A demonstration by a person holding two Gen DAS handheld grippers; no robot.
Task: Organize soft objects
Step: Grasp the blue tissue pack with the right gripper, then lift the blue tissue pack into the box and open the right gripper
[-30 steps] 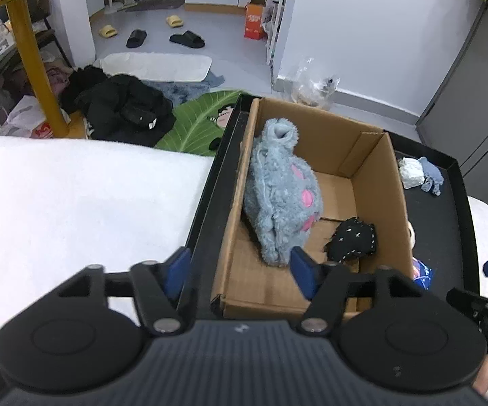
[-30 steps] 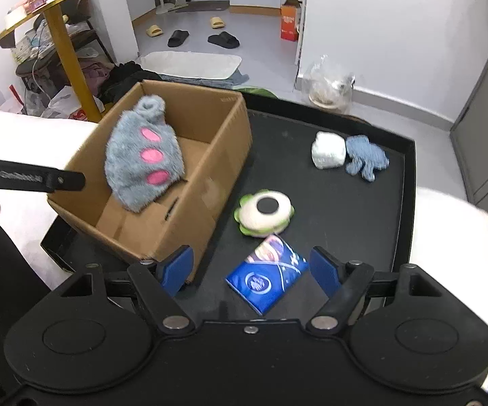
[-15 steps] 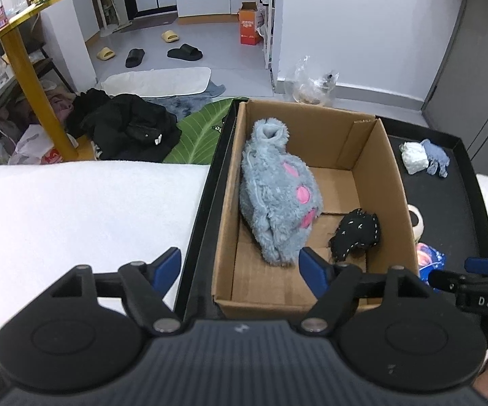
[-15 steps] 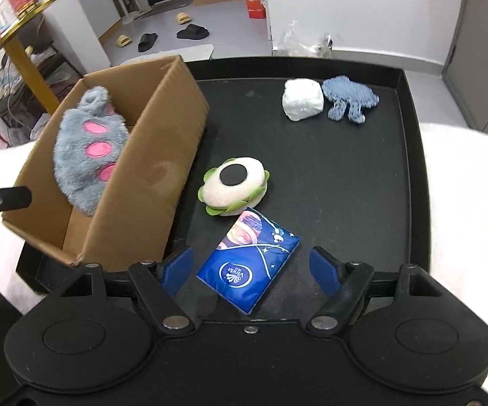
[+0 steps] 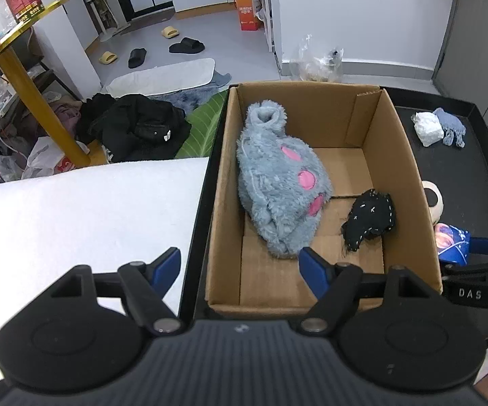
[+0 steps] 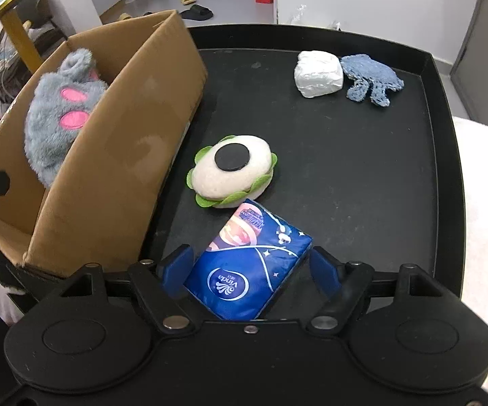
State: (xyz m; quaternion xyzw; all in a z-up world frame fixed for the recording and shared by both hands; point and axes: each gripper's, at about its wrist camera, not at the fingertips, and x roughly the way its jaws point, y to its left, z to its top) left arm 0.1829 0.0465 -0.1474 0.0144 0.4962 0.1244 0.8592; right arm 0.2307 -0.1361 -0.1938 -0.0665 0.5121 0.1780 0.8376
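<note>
A cardboard box [image 5: 406, 155] [image 6: 115, 155] stands on a black tray [image 6: 362, 176]. In it lie a grey plush paw with pink pads [image 5: 278, 182] [image 6: 58, 118] and a small black stitched toy [image 5: 371, 218]. My left gripper [image 5: 240, 267] is open and empty above the box's near edge. My right gripper [image 6: 252, 269] is open, its fingers on either side of a blue tissue pack [image 6: 250, 267] [image 5: 452, 242] lying on the tray. A white and green round plush [image 6: 232, 171] lies just beyond the pack.
A white wrapped wad [image 6: 318, 72] [image 5: 428, 125] and a blue flat plush [image 6: 372, 79] [image 5: 450, 127] lie at the tray's far right. White bedding [image 5: 74, 209] surrounds the tray. Clothes [image 5: 132, 125] and a yellow table leg [image 5: 41, 108] are on the floor beyond.
My right gripper moved forward and down until its open fingers straddle the blue tissue pack. My left gripper drew back and rose slightly over the box's near edge.
</note>
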